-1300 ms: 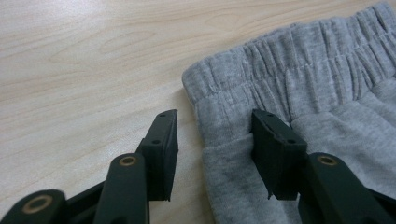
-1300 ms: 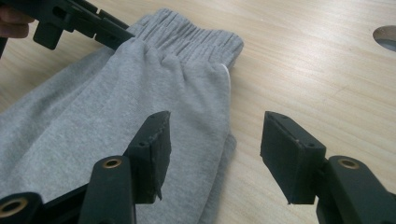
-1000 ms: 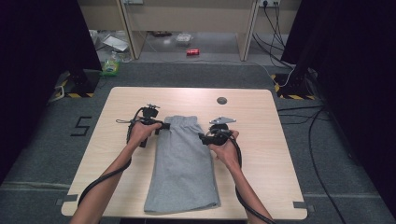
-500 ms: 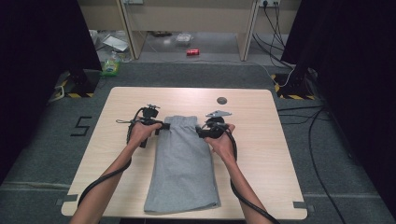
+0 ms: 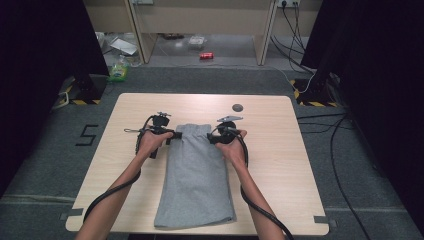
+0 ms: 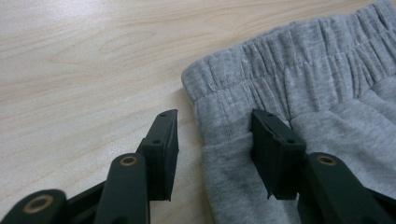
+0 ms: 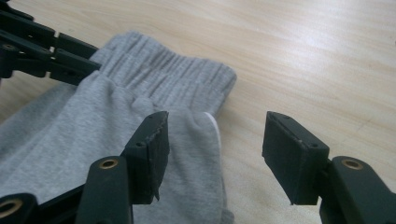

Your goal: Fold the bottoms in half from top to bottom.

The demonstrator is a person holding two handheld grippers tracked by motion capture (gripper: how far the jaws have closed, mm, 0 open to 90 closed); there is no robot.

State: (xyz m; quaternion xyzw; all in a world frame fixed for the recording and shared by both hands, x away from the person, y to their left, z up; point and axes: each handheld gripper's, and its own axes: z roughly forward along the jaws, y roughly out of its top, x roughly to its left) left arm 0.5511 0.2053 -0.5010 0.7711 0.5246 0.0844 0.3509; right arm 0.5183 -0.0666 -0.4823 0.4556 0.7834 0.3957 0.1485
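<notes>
Grey sweatpants [image 5: 195,175] lie folded lengthwise on the wooden table [image 5: 280,165], with the elastic waistband at the far end. My left gripper [image 5: 172,135] sits at the waistband's left corner. In the left gripper view it [image 6: 214,116] is open, with one jaw on bare wood and the other resting on the grey fabric [image 6: 317,84], so it straddles the edge. My right gripper [image 5: 212,137] is at the right corner. In the right gripper view it [image 7: 217,116] is open too, with one jaw over the cloth [image 7: 93,121] and the other over bare wood.
A small dark round disc [image 5: 237,107] lies on the table beyond the right hand. Bare wood stretches on both sides of the pants. On the floor past the table are a red can [image 5: 206,55] and a green bottle [image 5: 119,70].
The right hand has slid a little farther up along the pants' right edge toward the waistband. The left hand and the pants have stayed put.
</notes>
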